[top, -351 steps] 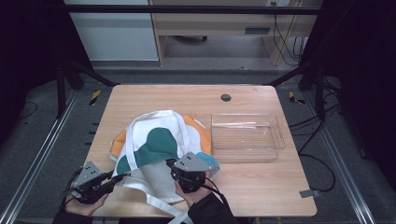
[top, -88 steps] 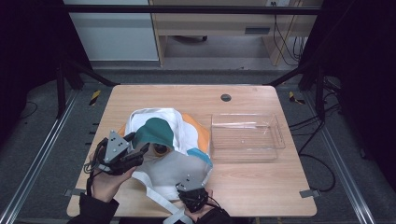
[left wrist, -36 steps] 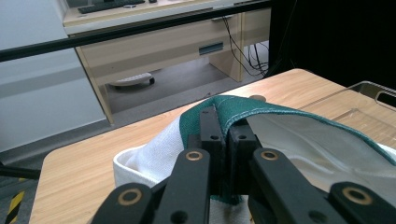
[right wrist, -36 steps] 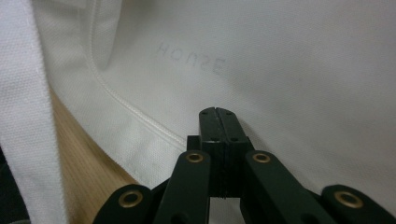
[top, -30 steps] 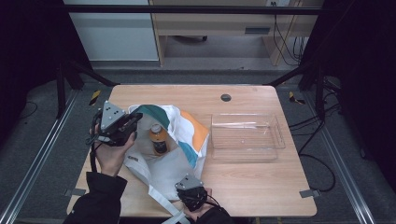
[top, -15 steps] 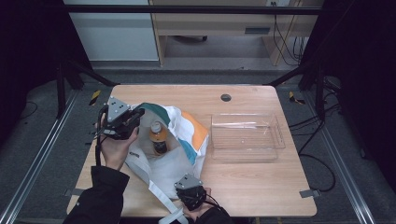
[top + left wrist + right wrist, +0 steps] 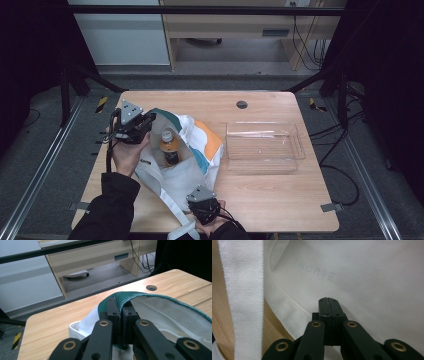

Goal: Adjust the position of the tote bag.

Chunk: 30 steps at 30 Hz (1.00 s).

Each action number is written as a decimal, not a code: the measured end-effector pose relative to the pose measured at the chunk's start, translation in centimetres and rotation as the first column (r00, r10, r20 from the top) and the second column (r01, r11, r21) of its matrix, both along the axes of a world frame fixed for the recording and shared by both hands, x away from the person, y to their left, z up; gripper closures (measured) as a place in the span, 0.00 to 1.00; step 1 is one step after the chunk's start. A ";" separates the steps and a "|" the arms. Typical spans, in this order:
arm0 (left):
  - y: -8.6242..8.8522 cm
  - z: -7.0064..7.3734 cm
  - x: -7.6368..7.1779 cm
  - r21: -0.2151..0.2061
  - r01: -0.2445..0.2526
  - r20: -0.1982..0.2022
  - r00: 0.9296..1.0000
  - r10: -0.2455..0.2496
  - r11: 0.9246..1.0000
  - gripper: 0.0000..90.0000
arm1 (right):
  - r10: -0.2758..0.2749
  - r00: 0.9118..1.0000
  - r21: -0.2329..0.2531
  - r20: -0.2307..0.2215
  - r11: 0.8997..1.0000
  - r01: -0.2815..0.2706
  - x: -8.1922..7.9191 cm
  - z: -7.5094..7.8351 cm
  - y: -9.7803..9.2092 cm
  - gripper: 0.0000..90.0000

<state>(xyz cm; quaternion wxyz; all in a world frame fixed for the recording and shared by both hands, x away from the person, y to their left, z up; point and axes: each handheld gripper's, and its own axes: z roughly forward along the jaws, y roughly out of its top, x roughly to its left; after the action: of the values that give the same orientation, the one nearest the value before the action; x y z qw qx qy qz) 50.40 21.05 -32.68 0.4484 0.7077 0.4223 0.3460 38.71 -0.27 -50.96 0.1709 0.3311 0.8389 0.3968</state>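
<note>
Left gripper (image 7: 120, 312) pinches the tote bag's (image 7: 192, 170) green rim near the table's (image 7: 260, 102) left edge; right gripper (image 7: 329, 305), jaws pressed together, should pin the cloth so the bottle (image 7: 170, 146) stays exposed.

Bag (image 7: 187, 165): white with teal and orange panels. Bottle (image 7: 170, 148) inside bag: orange label, dark contents.

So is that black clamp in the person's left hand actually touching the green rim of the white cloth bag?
Touching. In the left gripper view the left gripper has its jaws closed on the green rim.
</note>
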 end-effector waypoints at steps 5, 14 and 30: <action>0.1 -0.4 0.7 -0.001 -0.002 -0.015 1.000 0.002 1.000 0.97 | -0.001 1.000 0.000 0.001 1.000 0.001 0.0 0.0 0.0 1.00; 0.1 -1.3 1.8 0.017 -0.008 -0.042 0.999 0.009 1.000 0.97 | -0.001 1.000 0.003 0.001 1.000 0.001 0.0 0.0 0.1 1.00; 0.6 -3.9 3.8 -0.005 -0.023 -0.097 0.995 0.023 1.000 0.97 | 0.004 1.000 0.004 0.006 1.000 -0.004 0.1 -0.1 0.1 1.00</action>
<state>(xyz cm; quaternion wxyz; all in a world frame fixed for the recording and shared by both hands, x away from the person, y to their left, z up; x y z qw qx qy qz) 54.19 21.62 -36.58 0.4257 0.7172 0.4528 0.3151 38.77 -0.20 -51.02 0.1719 0.3285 0.8384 0.3996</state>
